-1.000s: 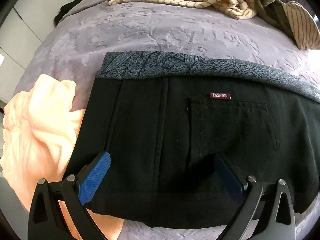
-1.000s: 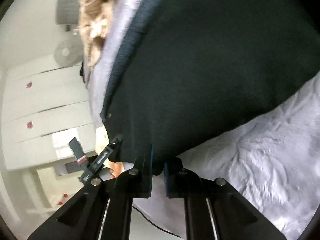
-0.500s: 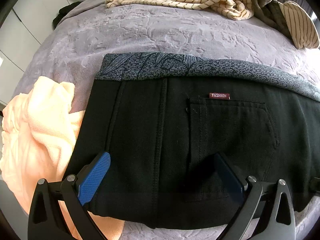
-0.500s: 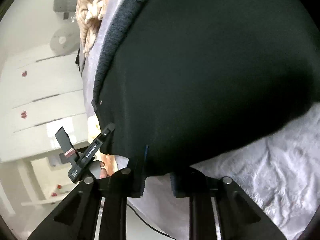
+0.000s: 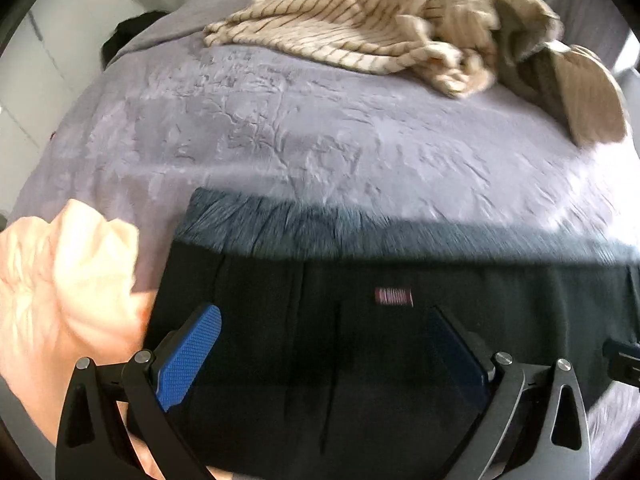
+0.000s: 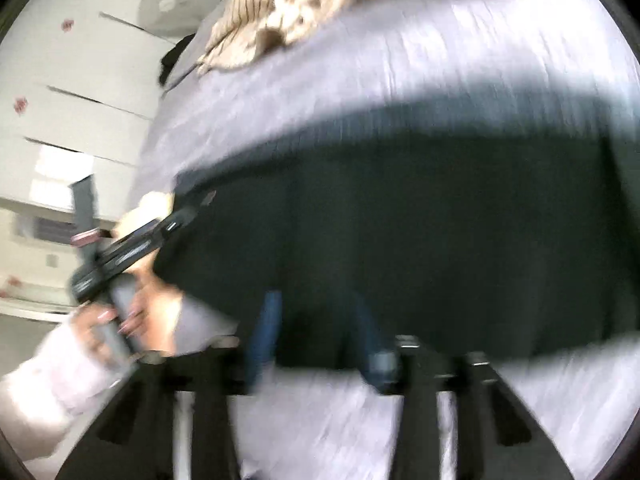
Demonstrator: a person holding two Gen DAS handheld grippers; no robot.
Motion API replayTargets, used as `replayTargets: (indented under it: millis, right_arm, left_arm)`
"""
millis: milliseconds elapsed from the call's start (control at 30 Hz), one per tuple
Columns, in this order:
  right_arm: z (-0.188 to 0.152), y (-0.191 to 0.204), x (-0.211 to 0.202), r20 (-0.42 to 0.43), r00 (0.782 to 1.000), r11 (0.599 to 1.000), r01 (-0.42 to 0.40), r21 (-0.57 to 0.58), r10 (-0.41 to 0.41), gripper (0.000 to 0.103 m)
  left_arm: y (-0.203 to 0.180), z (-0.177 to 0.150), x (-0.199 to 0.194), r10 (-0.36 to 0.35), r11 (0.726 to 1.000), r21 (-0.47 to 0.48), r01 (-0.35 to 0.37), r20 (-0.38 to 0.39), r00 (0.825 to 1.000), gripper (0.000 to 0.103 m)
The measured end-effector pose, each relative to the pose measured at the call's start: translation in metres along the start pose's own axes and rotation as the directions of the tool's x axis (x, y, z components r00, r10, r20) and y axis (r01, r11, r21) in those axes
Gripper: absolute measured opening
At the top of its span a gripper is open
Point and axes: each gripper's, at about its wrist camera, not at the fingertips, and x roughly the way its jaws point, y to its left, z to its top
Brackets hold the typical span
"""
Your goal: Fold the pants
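Lilac bedspread, folded black pants lying crosswise (waistband farthest)

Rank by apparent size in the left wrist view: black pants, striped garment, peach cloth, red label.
1. black pants
2. striped garment, though it lies farther off, so its true size is unsure
3. peach cloth, partly cut off by the frame
4. red label

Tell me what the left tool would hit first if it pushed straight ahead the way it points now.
Most likely the folded black pants: the left tool points steeply down with its jaws spread wide over them, nothing in between. The lilac textured bedspread lies beyond. Motion blur leaves the exact gap unclear.
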Motion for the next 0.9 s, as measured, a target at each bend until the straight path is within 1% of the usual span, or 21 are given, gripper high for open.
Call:
replayTargets:
  millis: [67, 100, 167, 200, 233, 267, 300, 333, 400, 433, 467, 533, 567, 633, 733, 767, 800, 900]
  right_arm:
    - [0.021, 0.008, 0.02, 0.021, 0.998, 0.998, 0.057, -0.025, -0.056, 0.06]
    - [0.03, 0.007, 0.032, 0.015, 0.995, 0.995, 0.1, -0.03, -0.099, 0.06]
    - [0.037, -0.004, 0.051, -0.018, 0.984, 0.984, 0.175, -0.025, -0.175, 0.054]
    - [0.039, -0.007, 0.053, -0.011, 0.981, 0.981, 0.192, -0.014, -0.192, 0.048]
    - [0.041, -0.013, 0.047, 0.011, 0.979, 0.979, 0.202, 0.016, -0.203, 0.048]
    - [0.04, -0.019, 0.038, 0.032, 0.974, 0.974, 0.221, 0.048, -0.223, 0.05]
    - [0.038, -0.026, 0.027, 0.042, 0.966, 0.965, 0.251, 0.081, -0.255, 0.053]
    - [0.036, -0.032, 0.019, 0.037, 0.965, 0.962, 0.253, 0.102, -0.258, 0.058]
    - [0.024, -0.05, -0.003, 0.027, 0.978, 0.967, 0.198, 0.158, -0.205, 0.065]
    - [0.018, -0.055, -0.012, 0.028, 0.98, 0.966, 0.189, 0.176, -0.196, 0.067]
    - [0.009, -0.061, -0.024, 0.025, 0.981, 0.963, 0.182, 0.201, -0.191, 0.068]
    - [-0.013, -0.071, -0.042, 0.015, 0.984, 0.952, 0.169, 0.255, -0.179, 0.069]
    - [-0.019, -0.07, -0.042, 0.014, 0.984, 0.947, 0.166, 0.275, -0.177, 0.069]
    - [-0.045, -0.078, -0.056, 0.01, 0.985, 0.928, 0.161, 0.336, -0.174, 0.069]
    - [-0.083, -0.089, -0.073, 0.005, 0.985, 0.893, 0.154, 0.424, -0.172, 0.07]
    - [-0.089, -0.09, -0.075, 0.006, 0.985, 0.885, 0.151, 0.441, -0.171, 0.07]
    - [-0.101, -0.095, -0.084, 0.014, 0.985, 0.871, 0.147, 0.468, -0.174, 0.07]
    - [-0.12, -0.108, -0.105, 0.044, 0.981, 0.854, 0.141, 0.501, -0.187, 0.07]
  left_arm:
    - [0.0, 0.011, 0.022, 0.05, 0.998, -0.038, -0.051, -0.02, 0.999, 0.103]
    - [0.003, 0.016, 0.03, 0.07, 0.996, -0.058, -0.071, -0.024, 0.997, 0.103]
    - [0.017, 0.023, 0.042, 0.106, 0.986, -0.126, -0.11, -0.039, 0.994, 0.103]
    - [0.026, 0.025, 0.046, 0.108, 0.979, -0.167, -0.115, -0.053, 0.993, 0.103]
    - [0.035, 0.026, 0.046, 0.107, 0.972, -0.205, -0.118, -0.061, 0.992, 0.103]
    - [0.042, 0.027, 0.045, 0.113, 0.967, -0.222, -0.126, -0.068, 0.991, 0.103]
    - [0.046, 0.026, 0.042, 0.112, 0.969, -0.212, -0.125, -0.073, 0.991, 0.103]
    - [0.046, 0.024, 0.038, 0.112, 0.975, -0.186, -0.124, -0.074, 0.991, 0.103]
    - [0.041, 0.015, 0.024, 0.122, 0.986, -0.103, -0.129, -0.067, 0.99, 0.103]
    - [0.036, 0.009, 0.017, 0.124, 0.99, -0.063, -0.128, -0.06, 0.99, 0.103]
    - [0.03, 0.0, 0.008, 0.117, 0.993, -0.026, -0.118, -0.054, 0.992, 0.103]
    - [0.014, -0.018, -0.009, 0.073, 0.997, 0.023, -0.072, -0.056, 0.996, 0.103]
    - [0.007, -0.024, -0.014, 0.058, 0.998, 0.04, -0.056, -0.059, 0.997, 0.103]
    - [-0.014, -0.036, -0.026, 0.021, 0.997, 0.079, -0.016, -0.069, 0.997, 0.103]
    - [-0.061, -0.053, -0.042, -0.046, 0.987, 0.147, 0.059, -0.09, 0.995, 0.103]
    - [-0.071, -0.055, -0.046, -0.067, 0.983, 0.163, 0.083, -0.098, 0.993, 0.103]
    - [-0.086, -0.058, -0.05, -0.094, 0.975, 0.189, 0.113, -0.11, 0.989, 0.103]
    - [-0.136, -0.069, -0.064, -0.127, 0.945, 0.286, 0.16, -0.127, 0.984, 0.103]
